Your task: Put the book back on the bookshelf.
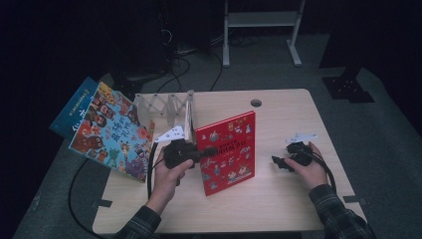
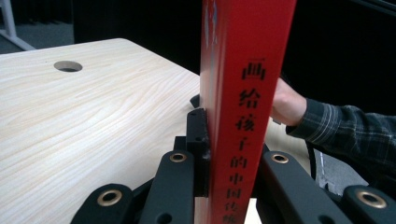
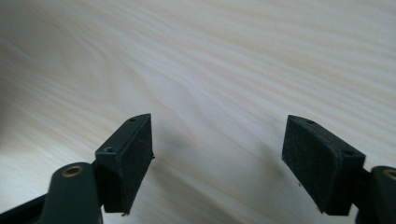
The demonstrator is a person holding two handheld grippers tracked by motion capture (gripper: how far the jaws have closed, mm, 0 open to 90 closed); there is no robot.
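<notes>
Pale wood-grain table point(image 1: 278, 199) with rounded corners, a round cable hole point(image 1: 256, 103) near its far edge, dark tape tabs at the near left and right edges. Grey carpet floor point(image 1: 388, 149) all around, dim lighting, black background beyond. White metal frame legs point(image 1: 261, 20) standing on the floor past the table, loose cables point(image 1: 184, 64) trailing across the carpet toward the far left. Wooden accordion book rack point(image 1: 166, 107) at the table's far left, two colourful picture books point(image 1: 107, 129) leaning out from its left side over the table edge, the blue one behind the cartoon-covered one. Red book point(image 1: 226, 152) upright on its bottom edge near the table's middle, cover facing the near right, standing just right of the rack. Left gripper point(image 1: 206, 151) clamped on the red book's spine edge; in the left gripper view, red book spine point(image 2: 243, 107) pressed between both black pads, black Chinese characters running down it. Right gripper point(image 1: 278, 163) low over bare table well right of the red book, held by a hand in a plaid sleeve point(image 1: 338, 214); in the right gripper view, pads point(image 3: 133, 158) spread wide apart, nothing between them, bare wood grain underneath.
</notes>
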